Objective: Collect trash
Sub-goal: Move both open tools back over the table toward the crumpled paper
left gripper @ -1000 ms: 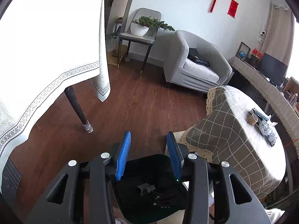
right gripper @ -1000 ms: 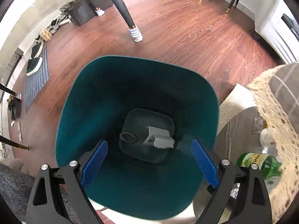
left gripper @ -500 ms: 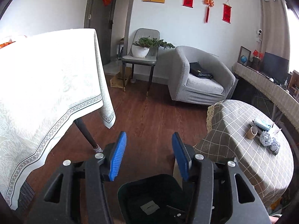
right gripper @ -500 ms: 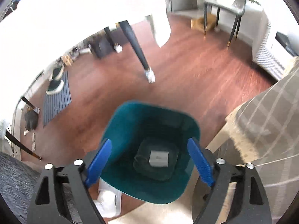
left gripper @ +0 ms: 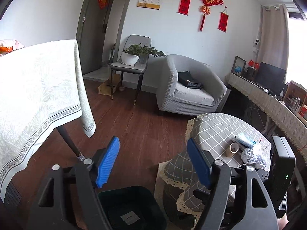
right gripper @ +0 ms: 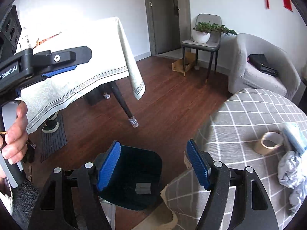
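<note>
One scrap, a small grey piece of card or paper, already lies flat on the bottom of my dark teal bin, which stands on the wood floor right beside the round table. That much of the collecting looks done. Several things are left on the checked tablecloth: a cardboard tape ring, a crumpled ball of pale paper or foil, and a flat blue-and-white plastic packet just behind them, all clustered close together near the far edge.

Both my tongs are empty. My left gripper has its ribbed blue pads moderately apart, with nothing between them, and its jaws have just been opening. My right gripper is also partly spread and empty; its jaws have just been closing a little. The person's left hand shows at the edge of the right view, wrapped round the handle.

The bin is a smooth, rounded-square plastic tub with sloping walls. The tape ring is stiff and hollow, easy to pinch across its wall. The crumpled ball looks light and springy, and I judge it would compress under the pads. The packet looks slick.
</note>
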`<action>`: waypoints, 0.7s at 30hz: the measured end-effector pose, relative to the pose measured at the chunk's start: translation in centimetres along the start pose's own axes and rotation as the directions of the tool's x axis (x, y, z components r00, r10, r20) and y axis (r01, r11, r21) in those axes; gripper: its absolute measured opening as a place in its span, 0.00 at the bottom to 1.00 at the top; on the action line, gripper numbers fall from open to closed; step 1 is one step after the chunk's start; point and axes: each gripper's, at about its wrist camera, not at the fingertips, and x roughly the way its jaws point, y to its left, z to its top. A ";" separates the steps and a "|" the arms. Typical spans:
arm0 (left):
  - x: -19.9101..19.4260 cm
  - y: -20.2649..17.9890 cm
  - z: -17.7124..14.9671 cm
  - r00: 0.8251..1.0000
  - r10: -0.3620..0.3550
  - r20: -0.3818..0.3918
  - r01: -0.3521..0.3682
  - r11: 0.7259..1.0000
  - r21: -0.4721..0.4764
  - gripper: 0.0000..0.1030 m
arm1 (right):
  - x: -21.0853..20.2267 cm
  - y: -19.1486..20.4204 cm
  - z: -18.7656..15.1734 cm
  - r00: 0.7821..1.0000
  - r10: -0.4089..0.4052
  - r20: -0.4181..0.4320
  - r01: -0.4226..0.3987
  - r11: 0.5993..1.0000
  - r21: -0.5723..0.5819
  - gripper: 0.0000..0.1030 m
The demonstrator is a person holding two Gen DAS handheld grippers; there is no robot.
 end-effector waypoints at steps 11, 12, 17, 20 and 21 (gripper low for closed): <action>2.0 -8.7 -1.5 0.995 -0.087 -0.044 0.091 0.990 0.108 0.80 | -5.6 -6.5 -2.8 0.992 -0.117 0.052 0.113 0.990 0.084 0.70; 2.1 -9.4 -1.6 0.994 -0.094 -0.047 0.099 0.988 0.117 0.80 | -6.1 -7.1 -3.1 0.990 -0.128 0.056 0.123 0.988 0.094 0.70; 2.7 -12.4 -2.4 0.990 -0.123 -0.065 0.131 0.981 0.142 0.81 | -8.8 -9.5 -5.1 0.976 -0.202 0.075 0.192 0.973 0.127 0.78; 3.1 -13.8 -2.9 0.985 -0.151 -0.084 0.162 0.977 0.139 0.81 | -10.1 -10.8 -6.0 0.970 -0.227 0.090 0.211 0.965 0.156 0.83; 3.3 -14.4 -3.1 0.983 -0.158 -0.090 0.170 0.975 0.141 0.81 | -10.5 -11.3 -6.3 0.966 -0.239 0.097 0.221 0.961 0.169 0.87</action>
